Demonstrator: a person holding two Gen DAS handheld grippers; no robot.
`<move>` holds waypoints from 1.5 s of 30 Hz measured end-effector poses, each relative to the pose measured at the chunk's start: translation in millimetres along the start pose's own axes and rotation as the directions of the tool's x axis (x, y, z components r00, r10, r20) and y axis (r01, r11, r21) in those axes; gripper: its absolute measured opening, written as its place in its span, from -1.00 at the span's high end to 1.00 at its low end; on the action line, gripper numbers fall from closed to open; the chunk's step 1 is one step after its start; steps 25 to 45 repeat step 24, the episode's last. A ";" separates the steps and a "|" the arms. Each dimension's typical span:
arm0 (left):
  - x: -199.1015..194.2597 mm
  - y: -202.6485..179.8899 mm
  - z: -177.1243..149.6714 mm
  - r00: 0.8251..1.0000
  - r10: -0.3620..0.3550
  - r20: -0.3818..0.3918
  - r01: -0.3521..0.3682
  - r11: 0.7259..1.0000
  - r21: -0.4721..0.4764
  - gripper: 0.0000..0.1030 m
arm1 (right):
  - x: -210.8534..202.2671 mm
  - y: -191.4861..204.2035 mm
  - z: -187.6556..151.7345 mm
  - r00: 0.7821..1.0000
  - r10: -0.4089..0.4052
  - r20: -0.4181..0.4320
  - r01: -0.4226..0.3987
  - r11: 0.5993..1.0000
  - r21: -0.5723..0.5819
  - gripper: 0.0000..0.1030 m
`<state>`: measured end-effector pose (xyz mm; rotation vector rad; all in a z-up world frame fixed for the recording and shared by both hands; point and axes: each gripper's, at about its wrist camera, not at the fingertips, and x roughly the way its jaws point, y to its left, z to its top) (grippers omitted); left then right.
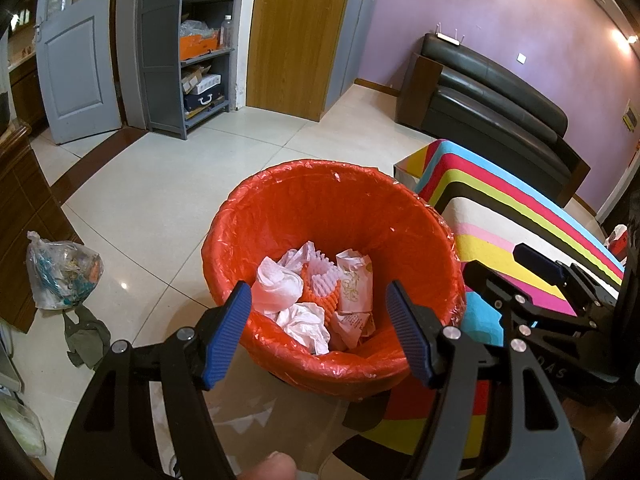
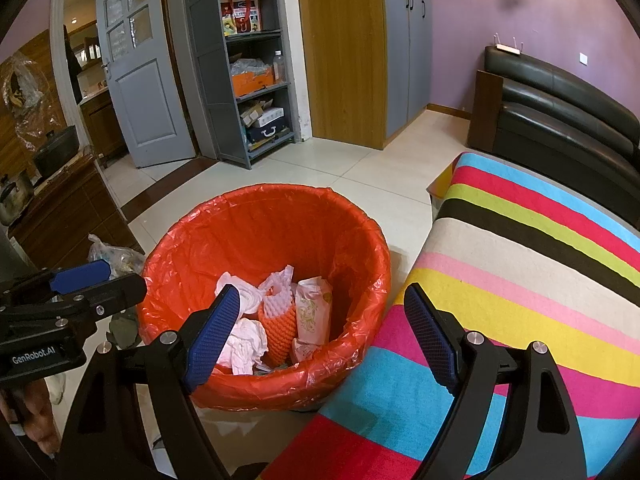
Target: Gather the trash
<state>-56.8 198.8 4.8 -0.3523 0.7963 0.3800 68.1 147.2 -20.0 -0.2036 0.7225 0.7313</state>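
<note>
A round bin lined with a red plastic bag stands on the pale tiled floor, just beside a low table covered with a striped cloth in many colours. Inside the bin lies the trash: several crumpled white tissues, an orange foam net sleeve and a white printed wrapper. They rest together at the bottom of the bag.

The left tool hangs above the near rim of the bin and points down into it. Its two blue pads are spread apart and nothing is between them. The right tool is near it, over the edge where the bin meets the striped cloth. Its pads are also spread wide and hold nothing. In the left wrist view the right tool shows at the right side, above the cloth; in the right wrist view the left tool shows at the left side, and part of a hand is under it.

On the floor to the left of the bin lies a clear plastic bag filled with mixed rubbish, and a dark green rag lies just beside it. Farther back stand a grey shelf with boxes, a grey door and a black leather sofa against the purple wall.
</note>
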 end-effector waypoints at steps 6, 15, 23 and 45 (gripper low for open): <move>0.4 1.0 2.0 1.000 -0.016 -0.005 0.015 1.000 -0.011 -0.31 | 0.2 -0.6 0.1 1.000 -0.003 -0.002 0.003 1.000 0.003 -0.55; 1.1 0.9 2.1 0.999 -0.035 -0.007 0.035 0.999 -0.036 -0.38 | 1.9 -3.2 0.5 1.000 -0.010 -0.006 0.010 1.000 0.014 -0.55; 1.3 -0.3 0.8 1.000 -0.016 -0.004 0.016 1.000 -0.026 -0.38 | 2.7 -6.5 -0.1 1.000 -0.017 -0.005 0.017 1.000 0.019 -0.55; 1.1 -0.1 0.5 1.000 -0.017 -0.003 0.016 0.999 -0.027 -0.38 | 2.8 -6.8 0.0 1.000 -0.018 -0.005 0.018 1.000 0.020 -0.55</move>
